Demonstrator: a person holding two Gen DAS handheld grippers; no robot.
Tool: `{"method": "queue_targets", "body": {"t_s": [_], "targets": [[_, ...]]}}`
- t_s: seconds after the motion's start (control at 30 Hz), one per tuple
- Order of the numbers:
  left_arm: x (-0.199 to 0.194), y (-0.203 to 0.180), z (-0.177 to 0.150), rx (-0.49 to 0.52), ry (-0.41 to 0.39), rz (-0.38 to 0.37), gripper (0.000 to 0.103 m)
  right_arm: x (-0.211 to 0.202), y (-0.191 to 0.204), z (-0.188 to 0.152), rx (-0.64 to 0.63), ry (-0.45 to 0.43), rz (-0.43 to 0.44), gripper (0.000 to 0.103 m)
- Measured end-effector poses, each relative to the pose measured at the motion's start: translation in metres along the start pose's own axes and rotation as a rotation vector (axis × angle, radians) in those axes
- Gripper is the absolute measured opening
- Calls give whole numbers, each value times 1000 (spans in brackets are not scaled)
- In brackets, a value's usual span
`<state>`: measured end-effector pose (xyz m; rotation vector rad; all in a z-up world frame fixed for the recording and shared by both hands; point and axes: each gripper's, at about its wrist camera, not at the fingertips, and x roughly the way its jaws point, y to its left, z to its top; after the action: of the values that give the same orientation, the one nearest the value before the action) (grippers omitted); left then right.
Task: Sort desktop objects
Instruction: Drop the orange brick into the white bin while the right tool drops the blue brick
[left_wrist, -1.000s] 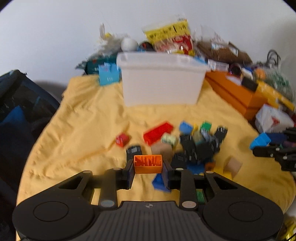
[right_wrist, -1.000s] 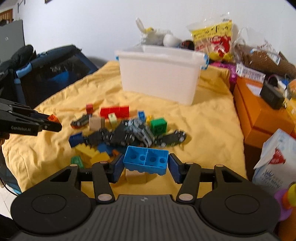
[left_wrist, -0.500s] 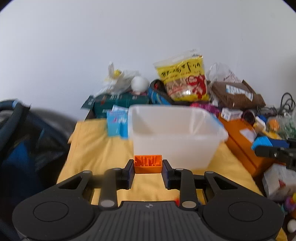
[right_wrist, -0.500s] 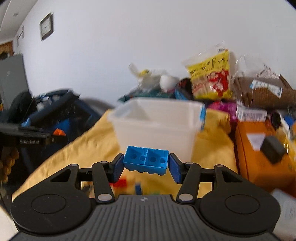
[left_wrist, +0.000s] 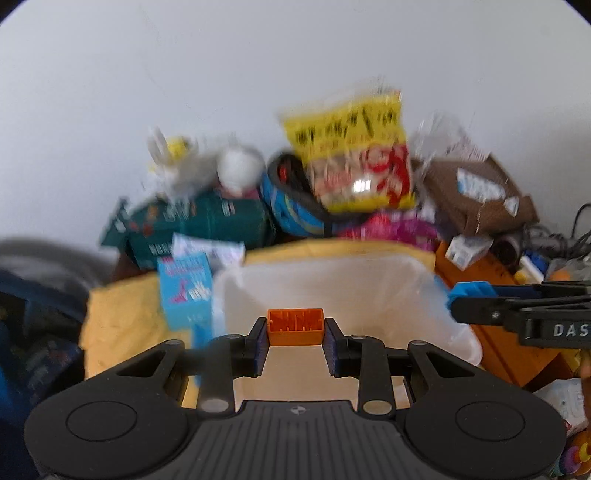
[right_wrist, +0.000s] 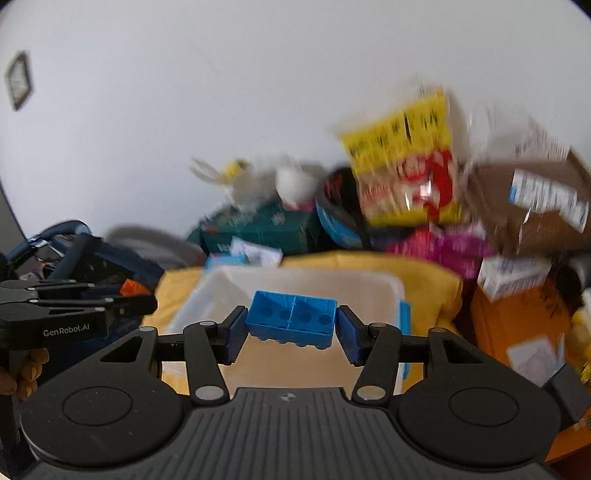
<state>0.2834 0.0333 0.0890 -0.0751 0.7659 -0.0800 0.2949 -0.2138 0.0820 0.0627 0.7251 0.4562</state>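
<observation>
My left gripper is shut on an orange brick and holds it above the open white bin. My right gripper is shut on a blue brick and holds it over the same white bin. The right gripper shows at the right of the left wrist view. The left gripper shows at the left of the right wrist view. The bin's inside looks bare. Both views are blurred.
The bin stands on a yellow cloth. Behind it are a yellow snack bag, a green box, a light blue carton and a brown bag. An orange box is at the right, a dark bag at the left.
Both grippers lifted their bricks from the pile of bricks on the cloth and moved forward. They now hang over the white bin. The pile has dropped out of view.
</observation>
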Motion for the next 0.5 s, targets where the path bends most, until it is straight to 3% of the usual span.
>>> {"method": "queue_targets", "body": {"t_s": [0.13, 0.27, 0.3, 0.33, 0.37, 0.4, 0.43, 0.5], "targets": [[34, -2, 1, 8, 97, 6, 34, 39, -10, 4, 48, 117, -31, 56], [51, 1, -1, 3, 145, 23, 34, 55, -14, 3, 54, 171, -58, 56], [52, 0, -1, 4, 145, 22, 37, 59, -15, 3, 53, 186, -62, 56], [52, -1, -1, 6, 139, 16, 51, 63, -15, 3, 49, 204, -65, 57], [51, -2, -1, 10, 129, 20, 58, 64, -14, 3, 37, 210, -73, 57], [47, -2, -2, 13, 109, 27, 68, 64, -14, 2, 23, 208, -82, 64], [43, -2, -4, 17, 83, 31, 70, 63, -13, 2, 12, 200, -83, 74], [34, -3, -8, 39, 50, 30, 70, 57, -11, 1, -9, 166, -76, 78]]}}
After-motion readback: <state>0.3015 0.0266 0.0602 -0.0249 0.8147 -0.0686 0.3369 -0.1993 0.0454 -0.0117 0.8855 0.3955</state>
